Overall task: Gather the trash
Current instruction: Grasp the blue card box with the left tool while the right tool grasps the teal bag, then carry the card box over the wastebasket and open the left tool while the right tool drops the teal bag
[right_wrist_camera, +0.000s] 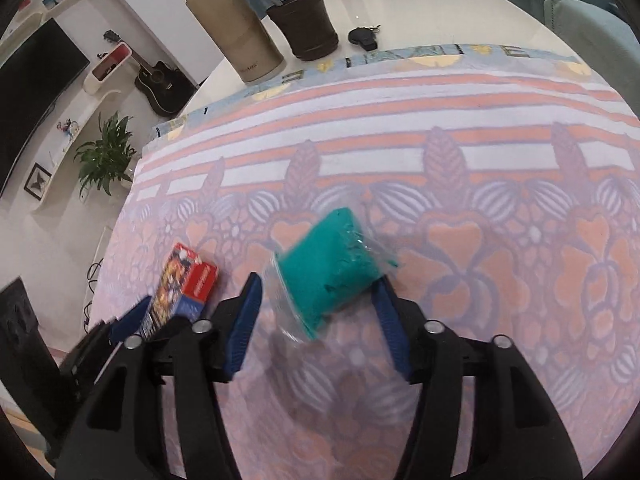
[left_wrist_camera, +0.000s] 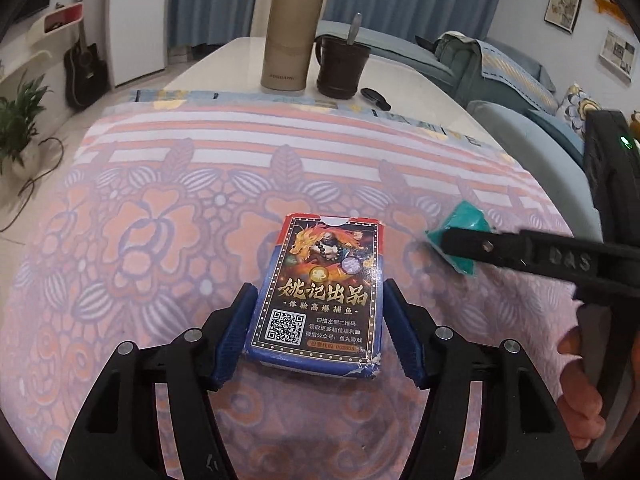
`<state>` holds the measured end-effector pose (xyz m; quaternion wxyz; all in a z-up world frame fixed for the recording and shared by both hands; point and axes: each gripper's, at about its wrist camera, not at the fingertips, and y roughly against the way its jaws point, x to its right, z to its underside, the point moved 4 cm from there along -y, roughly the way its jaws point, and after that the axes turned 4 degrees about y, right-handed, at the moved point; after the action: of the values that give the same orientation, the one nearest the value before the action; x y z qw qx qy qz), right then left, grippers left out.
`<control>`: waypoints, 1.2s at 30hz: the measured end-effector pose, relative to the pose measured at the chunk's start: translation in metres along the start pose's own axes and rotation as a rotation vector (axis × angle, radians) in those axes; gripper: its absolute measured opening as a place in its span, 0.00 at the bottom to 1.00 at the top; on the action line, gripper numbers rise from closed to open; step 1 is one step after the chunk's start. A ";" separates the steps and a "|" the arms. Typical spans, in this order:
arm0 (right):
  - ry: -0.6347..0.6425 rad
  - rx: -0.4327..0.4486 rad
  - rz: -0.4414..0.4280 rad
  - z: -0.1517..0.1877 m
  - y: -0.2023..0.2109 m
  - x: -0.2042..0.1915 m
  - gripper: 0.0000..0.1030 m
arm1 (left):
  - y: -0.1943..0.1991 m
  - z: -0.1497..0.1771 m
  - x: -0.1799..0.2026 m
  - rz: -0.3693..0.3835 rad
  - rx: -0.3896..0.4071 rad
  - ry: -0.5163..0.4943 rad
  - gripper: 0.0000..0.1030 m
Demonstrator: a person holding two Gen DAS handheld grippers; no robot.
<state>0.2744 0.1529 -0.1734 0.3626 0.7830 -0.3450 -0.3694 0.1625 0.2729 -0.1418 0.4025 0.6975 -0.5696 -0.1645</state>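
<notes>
A playing-card box (left_wrist_camera: 320, 280) with a dragon picture and a QR code lies lengthwise between the blue pads of my left gripper (left_wrist_camera: 320, 286). The pads press on its two long sides. To the right, a teal packet in clear wrap (left_wrist_camera: 460, 232) shows behind one black finger of my right gripper (left_wrist_camera: 452, 244). In the right wrist view the teal packet (right_wrist_camera: 332, 264) is blurred between the jaws of my right gripper (right_wrist_camera: 318, 280). The right pad is at its edge and a gap stays on the left, so the gripper is open. The card box (right_wrist_camera: 180, 292) is at lower left there.
A pink and lilac flowered cloth (left_wrist_camera: 160, 200) covers the white table. At its far end stand a tan flask (left_wrist_camera: 292, 36), a dark brown cup with a spoon (left_wrist_camera: 340, 68) and a black key fob (left_wrist_camera: 376, 98). A sofa (left_wrist_camera: 500, 80) is on the right. A hand (left_wrist_camera: 580, 380) holds the right gripper.
</notes>
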 end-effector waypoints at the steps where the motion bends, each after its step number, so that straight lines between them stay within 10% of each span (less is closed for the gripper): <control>1: 0.002 -0.002 0.004 -0.004 -0.004 -0.001 0.57 | 0.000 0.000 -0.001 0.001 0.002 0.004 0.59; 7: 0.027 0.019 0.039 -0.014 -0.012 -0.009 0.59 | 0.000 -0.001 -0.003 0.011 0.010 0.019 0.59; 12: 0.114 0.034 0.113 -0.002 -0.004 -0.013 0.35 | 0.003 -0.002 0.003 0.003 0.026 -0.009 0.57; 19: 0.088 0.125 0.119 0.020 0.068 0.015 0.35 | 0.027 0.011 0.036 0.092 0.032 -0.028 0.56; 36: -0.197 0.395 0.354 0.125 0.311 0.170 0.35 | 0.123 0.046 0.276 0.468 0.077 -0.316 0.53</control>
<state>0.1692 -0.1790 -0.0312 0.2267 0.7264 -0.5753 -0.3001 0.1310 -0.0035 -0.0148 0.3091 0.5275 -0.7766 -0.1519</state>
